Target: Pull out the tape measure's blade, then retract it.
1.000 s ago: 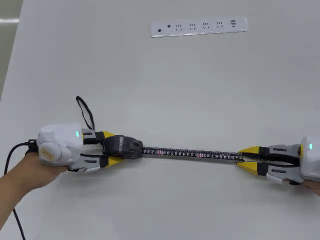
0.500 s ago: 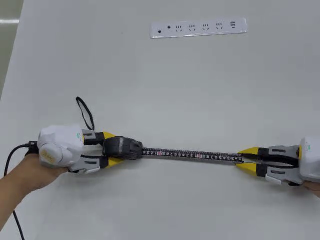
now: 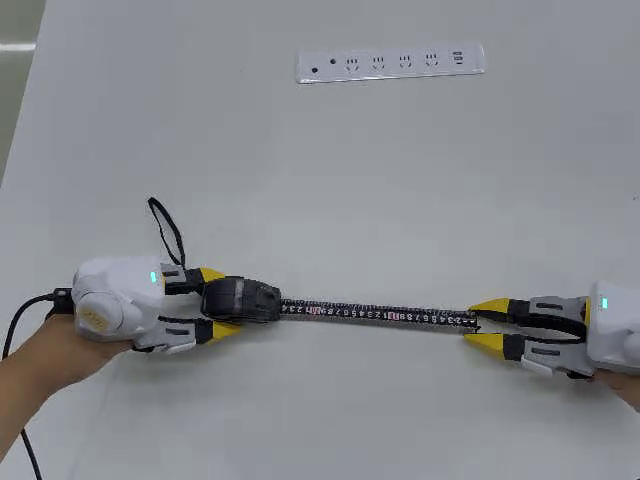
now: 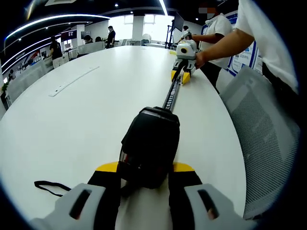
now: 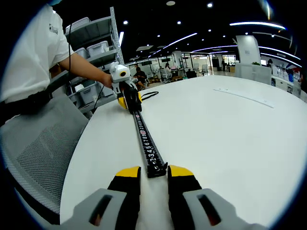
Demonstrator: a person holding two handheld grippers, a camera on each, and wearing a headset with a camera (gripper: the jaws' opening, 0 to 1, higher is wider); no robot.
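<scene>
2 hand-held grippers face each other across a white table (image 3: 350,180), joined by a stretched tape.

In the head view, the left gripper (image 3: 216,300) sits at the left side, held by a hand (image 3: 50,355). Its 2 yellow-tipped jaws are pressed against the sides of the tape measure (image 3: 243,299), a black case lying between them. In the left gripper view, the left gripper (image 4: 146,167) grips the same case (image 4: 151,143) from both sides, low at its rear.

From the front of the case the blade (image 3: 380,314) runs in a straight dark line with pale numbers to the right gripper (image 3: 480,322) at the right side. In the right gripper view, the right gripper (image 5: 154,172) has its jaws drawn close, pinching the blade's end (image 5: 157,170) between the 2 yellow tips, and the blade (image 5: 145,139) leads away to the far gripper and case.

A black strap (image 3: 168,225) loops on the table just behind the left gripper, and a black cable (image 3: 20,310) trails from the gripper's rear toward the near edge. 1 white power strip (image 3: 390,62) lies well apart from both grippers, near the far edge. A grey mesh chair (image 4: 268,124) stands beside the table in the left gripper view.
</scene>
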